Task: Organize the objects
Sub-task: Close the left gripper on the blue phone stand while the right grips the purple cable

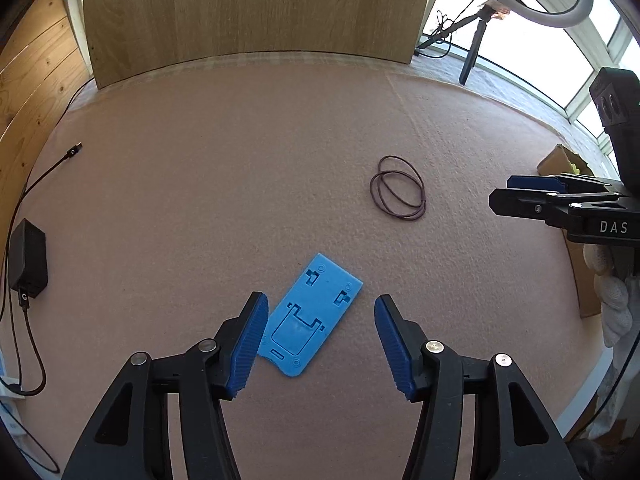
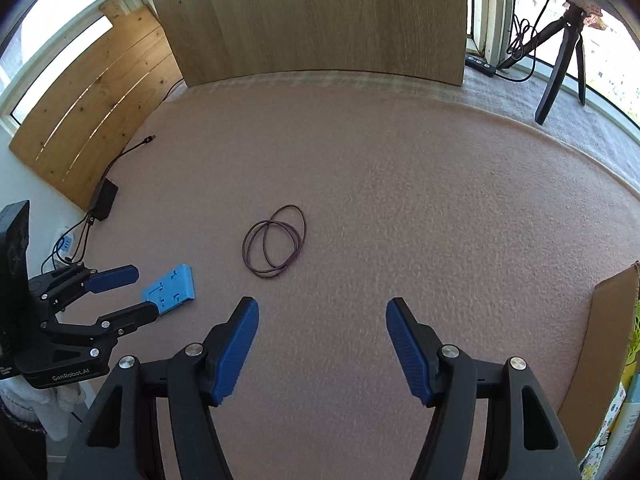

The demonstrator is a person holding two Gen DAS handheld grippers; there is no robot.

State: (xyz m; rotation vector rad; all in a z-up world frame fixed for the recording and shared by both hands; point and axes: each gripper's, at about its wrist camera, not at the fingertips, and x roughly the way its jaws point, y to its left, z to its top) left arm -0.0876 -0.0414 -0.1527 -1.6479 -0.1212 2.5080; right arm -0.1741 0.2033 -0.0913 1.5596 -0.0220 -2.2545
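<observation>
My left wrist camera looks steeply down along its fingers, close above the blue plastic plate (image 1: 311, 316) on the pink felt mat (image 1: 240, 184). My right wrist camera faces likewise, further right. Both share the mat, the coiled cord (image 1: 399, 187), the plate and the wooden board (image 2: 308, 16) behind.

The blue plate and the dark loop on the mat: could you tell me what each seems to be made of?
Blue plate: probably moulded plastic, matte, with crisp recessed slots. Dark loop: thin coiled cord, possibly elastic or rubber; too fine to be sure. Mat: looks like pink felt, with a fuzzy surface.
</observation>
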